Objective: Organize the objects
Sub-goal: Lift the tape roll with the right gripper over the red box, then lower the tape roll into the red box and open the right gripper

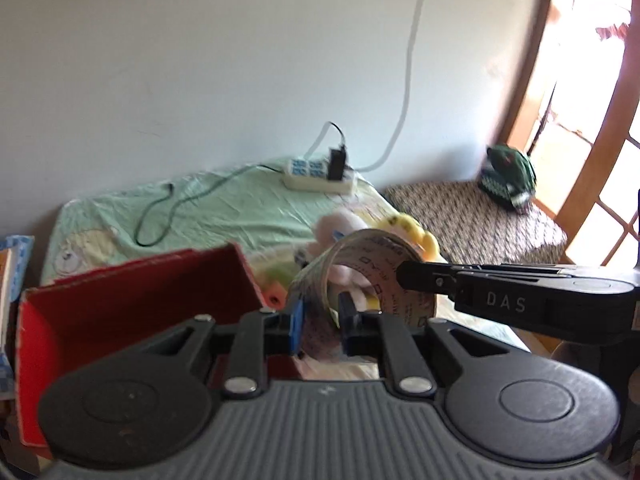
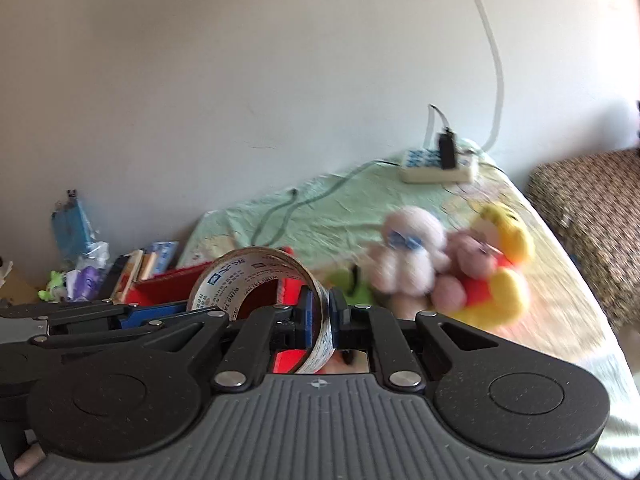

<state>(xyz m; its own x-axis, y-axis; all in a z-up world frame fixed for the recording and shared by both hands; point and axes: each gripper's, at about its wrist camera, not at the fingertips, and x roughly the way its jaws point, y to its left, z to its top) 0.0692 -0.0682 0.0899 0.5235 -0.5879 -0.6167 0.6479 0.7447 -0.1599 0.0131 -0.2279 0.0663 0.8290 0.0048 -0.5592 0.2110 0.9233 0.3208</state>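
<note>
Both grippers gripped the same roll of printed packing tape [image 2: 256, 292], held off the bed above the open red cardboard box [image 1: 132, 300]. The left gripper [image 1: 320, 320] had its jaws clamped on the roll's band at the near left side, one blue-padded finger outside the ring and the black one inside it. The right gripper [image 2: 320, 316] likewise had its jaws clamped on the band, at the roll's right side, with the blue pad inside the ring. In the left wrist view the right gripper's arm came in from the right and met the roll's far edge.

The box lay on a bed covered by a pale green sheet [image 1: 224, 216]. Just beyond the roll lay a cluster of plush toys: a white one [image 2: 412, 256], a pink one [image 2: 464, 268] and a yellow-and-orange one [image 2: 504, 276], all blurred. Farther back, near the wall, a white power strip [image 1: 320, 178] rested on the sheet with a black plug in it and a dark cable trailing across the fabric. A patterned cushion [image 1: 472, 220] sat beside the bed, carrying a dark green knitted hat [image 1: 510, 178].
</note>
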